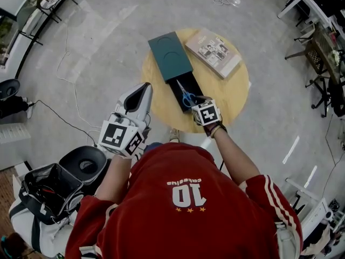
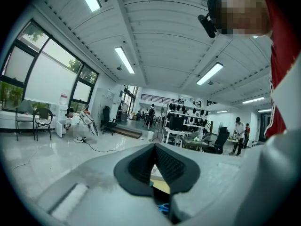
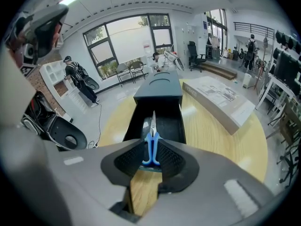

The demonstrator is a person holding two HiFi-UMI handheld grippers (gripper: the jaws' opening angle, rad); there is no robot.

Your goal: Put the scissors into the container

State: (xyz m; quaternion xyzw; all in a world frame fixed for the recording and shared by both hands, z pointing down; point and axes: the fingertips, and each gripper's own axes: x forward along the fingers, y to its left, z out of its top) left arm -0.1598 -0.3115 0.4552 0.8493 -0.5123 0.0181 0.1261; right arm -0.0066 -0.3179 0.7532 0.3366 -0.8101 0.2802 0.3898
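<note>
We are holding the left tool (image 1: 139,93) raised off the near-left edge of the desk (image 1: 232,90). Its jaws are pressed together with nothing between them, so it is taking no part. On the desk the container (image 1: 170,55) is lying from the far-left side toward the near edge, with its black open part facing us. The scissors (image 3: 151,142) are hanging over this open part, blades pointing away from us along it. We cannot tell if the tips are touching the bottom. The right tool (image 3: 151,160) is pinching them by the blue handles, both loops squeezed side by side between the pads. We are judging the scissors as light and stiff. Their smooth plastic handles may be slipping or turning easily in the pads, and the closed metal blades are sharp at the tip. The handles, close to the pivot, seem the good place to hold, so that the blades are not swinging. Toward the far-right edge a flat book (image 1: 213,52) is lying apart from all this.
</note>
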